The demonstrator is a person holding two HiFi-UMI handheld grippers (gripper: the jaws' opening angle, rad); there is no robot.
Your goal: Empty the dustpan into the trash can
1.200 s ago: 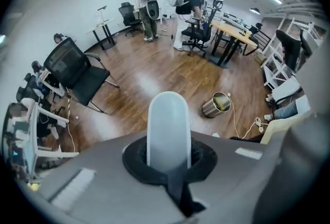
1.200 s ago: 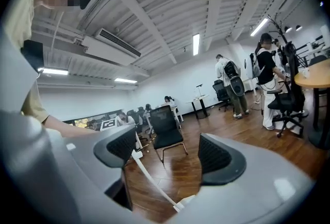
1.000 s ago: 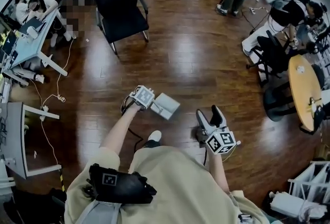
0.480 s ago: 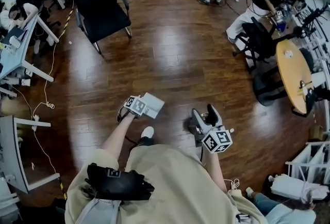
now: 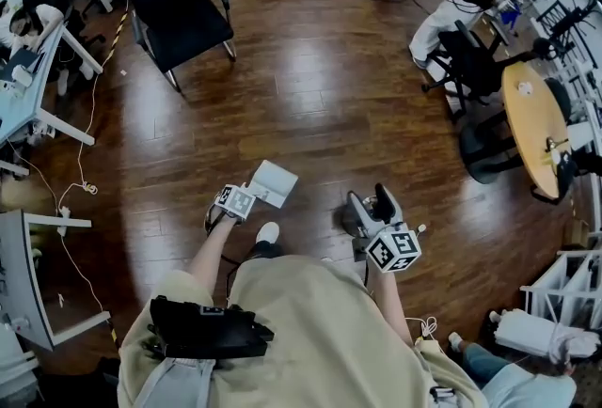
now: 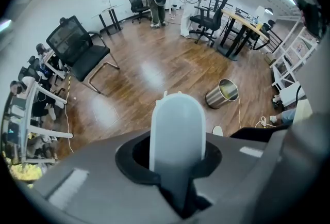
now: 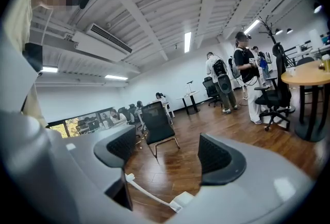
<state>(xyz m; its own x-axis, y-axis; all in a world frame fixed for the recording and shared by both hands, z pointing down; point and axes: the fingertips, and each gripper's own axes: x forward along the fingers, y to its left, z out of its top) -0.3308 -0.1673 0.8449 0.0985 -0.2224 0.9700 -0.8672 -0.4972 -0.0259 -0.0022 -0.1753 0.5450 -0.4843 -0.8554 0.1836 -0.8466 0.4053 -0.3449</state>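
Note:
In the head view my left gripper [image 5: 242,198] hangs over the wooden floor and points steeply down. It is shut on the handle of a pale grey dustpan [image 5: 274,182]. The left gripper view shows that rounded handle [image 6: 177,130] standing up between the black pads, which still hug it; the jaws have just been opening a little. A shiny metal trash can [image 6: 223,94] lies on its side on the floor beyond. My right gripper [image 5: 372,207] is held about level at the right, its jaws open [image 7: 167,153] with nothing between them.
A black office chair [image 5: 179,16] stands at the far left and desks [image 5: 38,86] line the left edge. At the right are a round wooden table [image 5: 536,129] and rolling chairs. A white cable [image 5: 87,182] trails on the floor. My white shoe [image 5: 268,232] is near the dustpan.
My left gripper has sunk and come nearer my body with the dustpan in it. The right gripper has barely shifted. The head view has tipped slightly.

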